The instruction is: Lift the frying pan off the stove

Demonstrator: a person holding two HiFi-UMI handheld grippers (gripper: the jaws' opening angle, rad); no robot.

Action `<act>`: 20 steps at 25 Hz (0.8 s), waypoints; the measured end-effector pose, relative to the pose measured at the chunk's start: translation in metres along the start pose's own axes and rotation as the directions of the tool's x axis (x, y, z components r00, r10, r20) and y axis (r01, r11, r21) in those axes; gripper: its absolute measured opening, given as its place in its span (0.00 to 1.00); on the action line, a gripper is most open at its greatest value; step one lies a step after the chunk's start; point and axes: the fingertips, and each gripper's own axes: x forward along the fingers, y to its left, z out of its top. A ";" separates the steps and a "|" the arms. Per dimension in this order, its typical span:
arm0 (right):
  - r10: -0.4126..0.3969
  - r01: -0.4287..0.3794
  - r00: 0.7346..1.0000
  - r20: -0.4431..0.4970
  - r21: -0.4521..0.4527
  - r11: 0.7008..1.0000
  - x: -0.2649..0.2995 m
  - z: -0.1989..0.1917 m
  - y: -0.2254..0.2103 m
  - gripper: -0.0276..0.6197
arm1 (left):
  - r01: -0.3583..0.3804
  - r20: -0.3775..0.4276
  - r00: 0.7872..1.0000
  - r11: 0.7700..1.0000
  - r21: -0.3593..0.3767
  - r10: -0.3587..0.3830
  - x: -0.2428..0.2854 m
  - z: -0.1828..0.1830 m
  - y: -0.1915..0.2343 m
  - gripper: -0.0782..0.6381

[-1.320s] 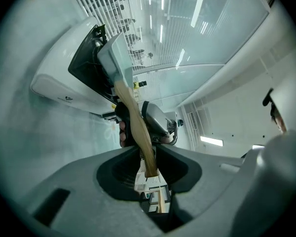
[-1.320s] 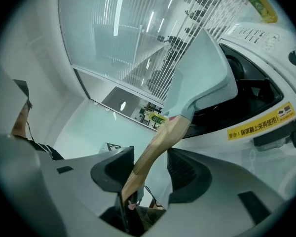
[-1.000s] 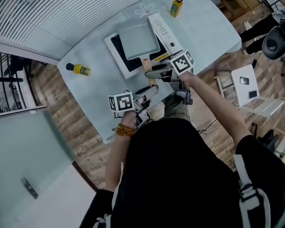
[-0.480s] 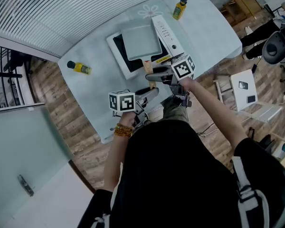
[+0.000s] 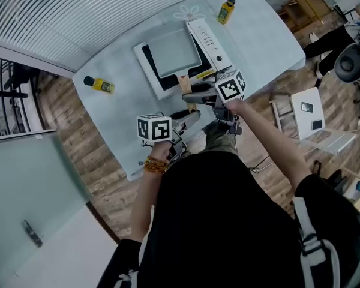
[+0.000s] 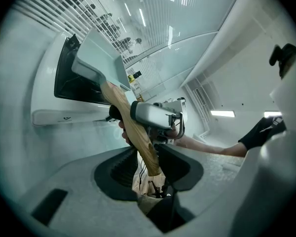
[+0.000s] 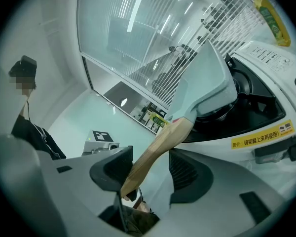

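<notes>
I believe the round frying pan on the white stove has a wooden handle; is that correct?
Not quite: the head view shows the frying pan is square, not round. It is on the white stove and has a wooden handle.

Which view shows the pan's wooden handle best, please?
The right gripper view: the wooden handle runs unobstructed from the pan to its end. The left gripper view shows it, partly overlapped midway. The head view shows only a short stub.

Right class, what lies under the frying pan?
The white stove: its black top shows beside the frying pan, a dark pan support beneath it. Anything under the pan's middle is covered.
</notes>
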 end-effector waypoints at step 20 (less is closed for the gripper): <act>0.065 -0.066 0.995 0.075 0.002 0.998 -0.002 0.008 0.018 0.36 | -0.059 0.003 0.998 0.994 0.088 0.059 -0.014 0.006 -0.015 0.31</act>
